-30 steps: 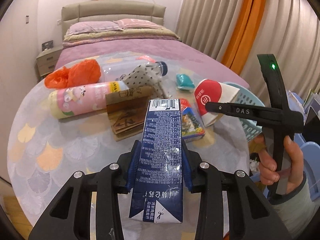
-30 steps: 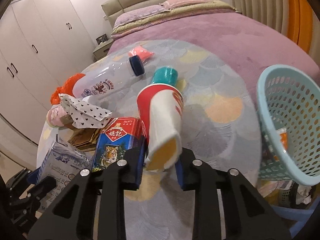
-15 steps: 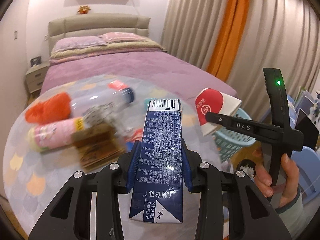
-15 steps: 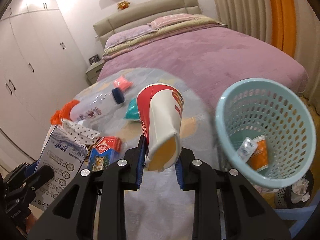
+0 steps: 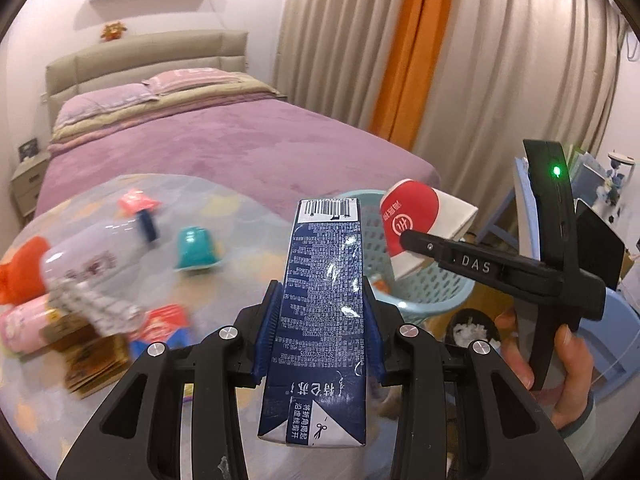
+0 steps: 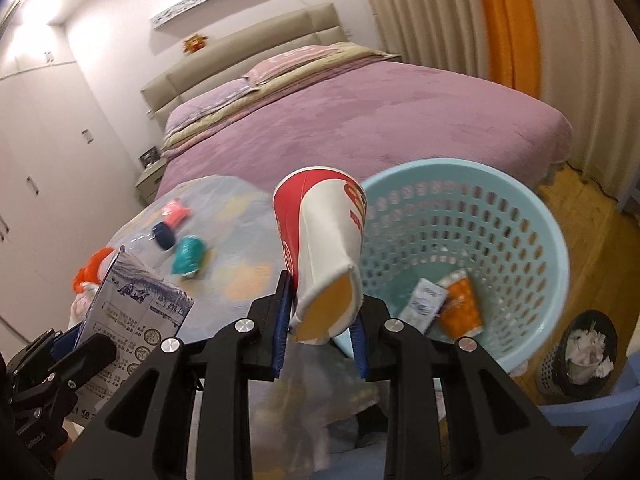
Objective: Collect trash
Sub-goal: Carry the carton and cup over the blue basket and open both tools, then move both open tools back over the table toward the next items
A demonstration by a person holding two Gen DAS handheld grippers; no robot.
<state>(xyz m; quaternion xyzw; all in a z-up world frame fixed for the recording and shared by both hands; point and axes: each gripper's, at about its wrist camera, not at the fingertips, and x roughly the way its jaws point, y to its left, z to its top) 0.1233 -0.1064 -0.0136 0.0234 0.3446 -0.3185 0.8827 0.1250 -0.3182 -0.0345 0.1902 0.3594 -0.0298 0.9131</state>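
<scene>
Two handheld grippers are raised near the edge of a round table [image 5: 240, 216], each loaded with one item of trash.

1. Left gripper [image 5: 322, 322]: the jaws are clamped on the sides of a dark blue milk carton [image 5: 322, 292]. The carton stands lengthwise between the blue pads, barcode end pointing away from the camera, folded end toward it. In the right wrist view the same carton [image 6: 136, 312] appears at lower left.

2. Right gripper [image 6: 320, 328]: the jaws are closed tight on a crushed red-and-white paper cup [image 6: 324, 248]. The flattened open mouth of the cup faces the camera and its base points away. In the left wrist view the cup [image 5: 416, 220] is seen in front of the basket, and a hand [image 5: 560, 360] grips the handle of this gripper.

3. Light blue perforated basket [image 6: 520, 208]: it stands beside the table, just beyond and to the right of the cup. An orange wrapper [image 6: 460, 308] and a small white packet [image 6: 424, 304] lie inside it.

4. Table surface: a teal cup [image 5: 196, 248] lying on its side, a clear plastic bottle [image 5: 92, 264] with a dark blue cap, an orange bag [image 5: 20, 276], a pink packet [image 5: 134, 202] and a red-topped carton [image 5: 164, 324] remain there, blurred.

5. Floor: a small dark bin [image 6: 580, 352] holding white tissue stands next to the basket. A purple bed [image 5: 200, 140] fills the background.
</scene>
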